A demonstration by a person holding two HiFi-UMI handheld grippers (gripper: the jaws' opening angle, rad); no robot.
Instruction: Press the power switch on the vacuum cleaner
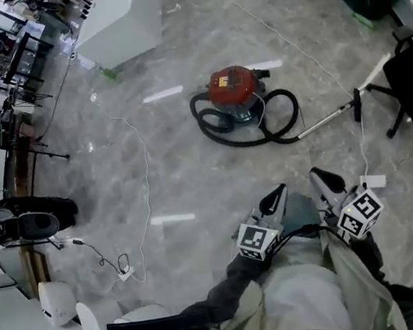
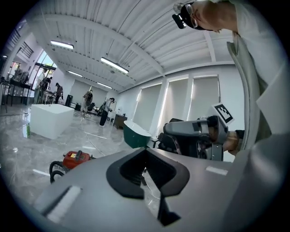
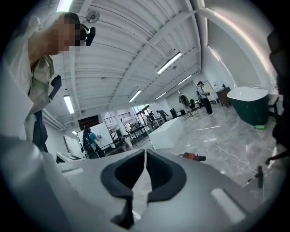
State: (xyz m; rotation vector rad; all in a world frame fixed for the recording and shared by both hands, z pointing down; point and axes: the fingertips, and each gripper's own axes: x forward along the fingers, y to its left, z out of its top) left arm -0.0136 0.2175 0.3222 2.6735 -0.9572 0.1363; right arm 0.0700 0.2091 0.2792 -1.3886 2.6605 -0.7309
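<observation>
The left gripper (image 1: 277, 195) and right gripper (image 1: 322, 178) are hovering side by side near the person's body, each with its jaws pressed together on nothing. Well ahead of both and slightly left, the red vacuum cleaner (image 1: 234, 87) is sitting on the marble floor (image 1: 192, 171). Its black hose (image 1: 264, 133) is curling along the side nearest the grippers, and its wand (image 1: 325, 122) is lying ahead of the right gripper.

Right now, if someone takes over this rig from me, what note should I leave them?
Left gripper: jaws together, empty, held close to the body.
Right gripper: jaws together, empty, beside the left one.
Red vacuum cleaner: on the floor ahead, well apart from both grippers, black hose looped round it.
Done: nothing yet.
Left: walk up, find the power switch (too small to make out from here) and press it.
</observation>
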